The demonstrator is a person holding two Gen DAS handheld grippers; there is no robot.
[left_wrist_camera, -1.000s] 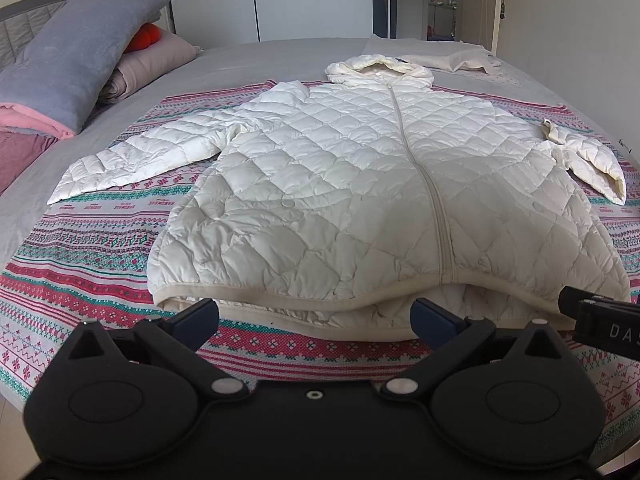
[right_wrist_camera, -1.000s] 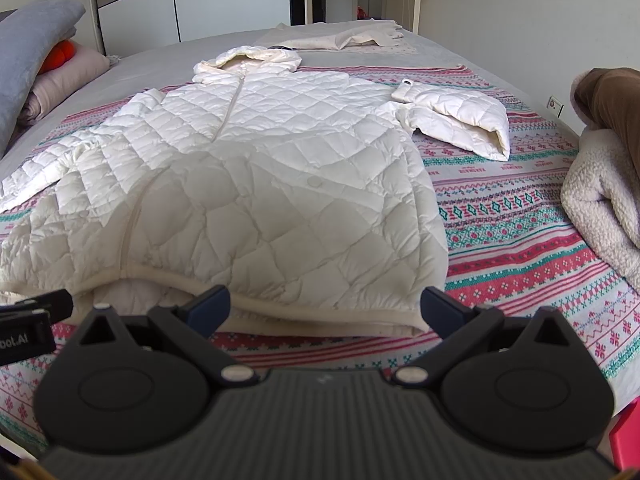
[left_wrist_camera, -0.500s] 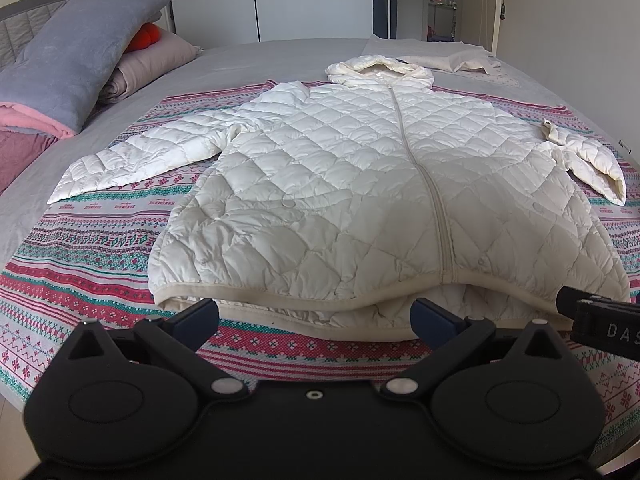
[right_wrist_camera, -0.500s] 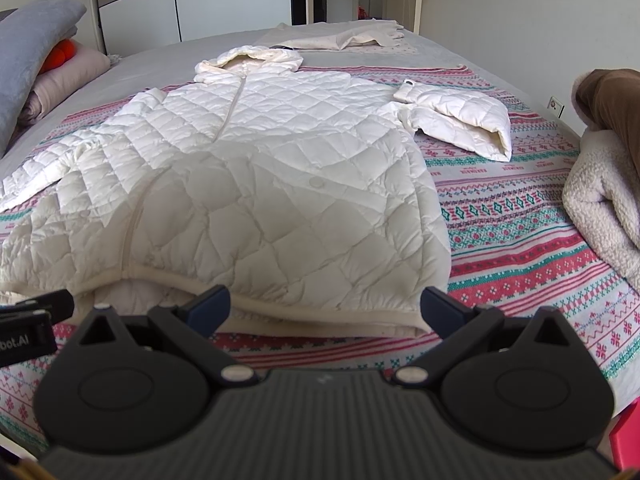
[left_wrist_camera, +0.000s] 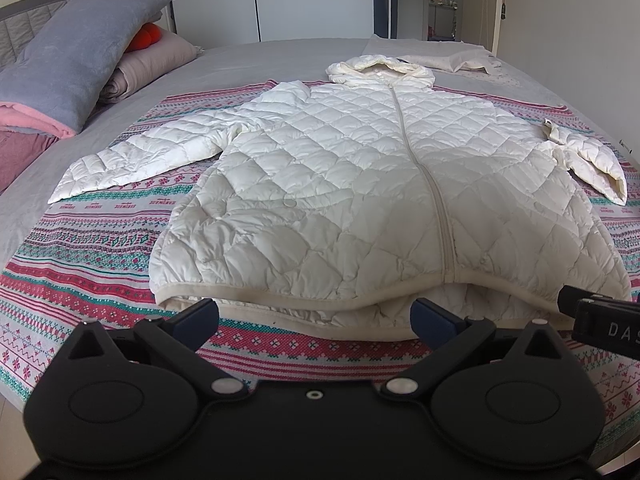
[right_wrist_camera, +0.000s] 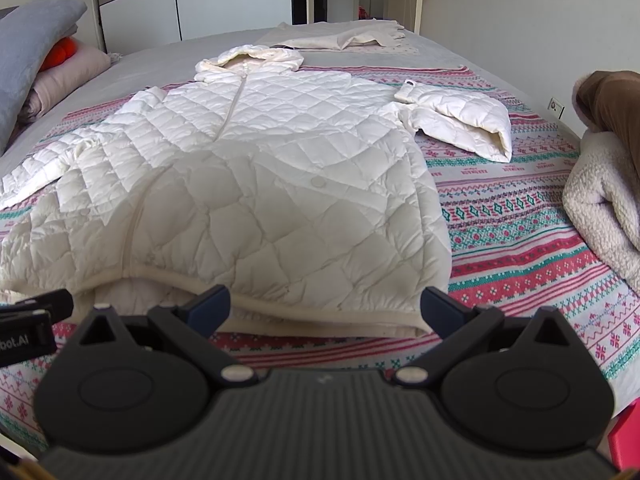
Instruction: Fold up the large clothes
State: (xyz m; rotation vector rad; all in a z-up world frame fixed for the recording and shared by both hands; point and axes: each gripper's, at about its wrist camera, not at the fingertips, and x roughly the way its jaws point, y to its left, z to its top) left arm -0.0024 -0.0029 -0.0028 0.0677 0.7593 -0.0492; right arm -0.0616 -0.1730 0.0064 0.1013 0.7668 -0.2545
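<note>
A white quilted hooded jacket (left_wrist_camera: 360, 184) lies front up and zipped on a patterned blanket (left_wrist_camera: 92, 248), hem toward me, and shows in the right wrist view too (right_wrist_camera: 248, 184). Its left sleeve (left_wrist_camera: 152, 156) stretches out flat; its right sleeve (right_wrist_camera: 460, 116) is bent on the blanket. My left gripper (left_wrist_camera: 314, 314) is open and empty just short of the hem's left half. My right gripper (right_wrist_camera: 325, 306) is open and empty just short of the hem's right half. The right gripper's side pokes into the left wrist view (left_wrist_camera: 600, 320).
Grey and pink pillows with an orange object (left_wrist_camera: 80, 64) are piled at the left. A cream cloth (left_wrist_camera: 452, 60) lies beyond the hood. A fleece blanket and a brown garment (right_wrist_camera: 608, 168) sit at the right edge. Wardrobe doors and a doorway stand behind the bed.
The right wrist view has crept slightly forward, toward the hem. The left view and the jacket look unchanged.
</note>
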